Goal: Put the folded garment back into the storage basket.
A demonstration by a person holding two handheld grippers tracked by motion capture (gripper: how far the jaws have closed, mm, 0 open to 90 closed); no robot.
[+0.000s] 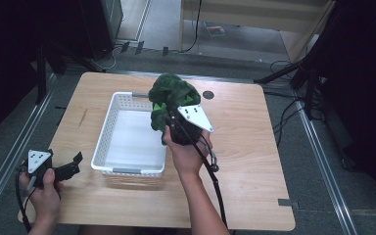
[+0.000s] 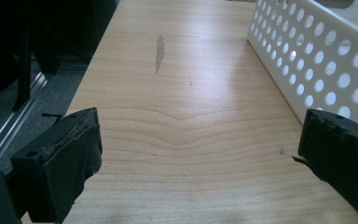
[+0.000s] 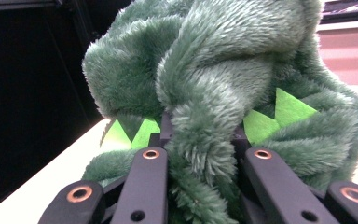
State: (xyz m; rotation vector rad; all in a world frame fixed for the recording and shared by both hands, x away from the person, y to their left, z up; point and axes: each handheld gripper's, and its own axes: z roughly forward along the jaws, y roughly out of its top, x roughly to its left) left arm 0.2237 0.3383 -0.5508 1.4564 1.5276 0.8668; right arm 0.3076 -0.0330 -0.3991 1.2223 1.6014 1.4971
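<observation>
Plush green dinosaur [image 1: 169, 100] hangs bunched in the clamped right gripper [image 1: 176, 128] above the far right corner of the white perforated basket [image 1: 108, 122], seemingly poised for dropping in, while the left gripper [image 1: 68, 169], jaws apart and empty, waits on the wooden table [image 1: 245, 147] beside it.

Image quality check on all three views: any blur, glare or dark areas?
High view: table evenly lit, surroundings near black, slightly soft. Left gripper view: wood grain sharp, basket wall bright, no blown glare. Right gripper view: plush fur crisp up close, left background black, right background washed out and blurred.
</observation>
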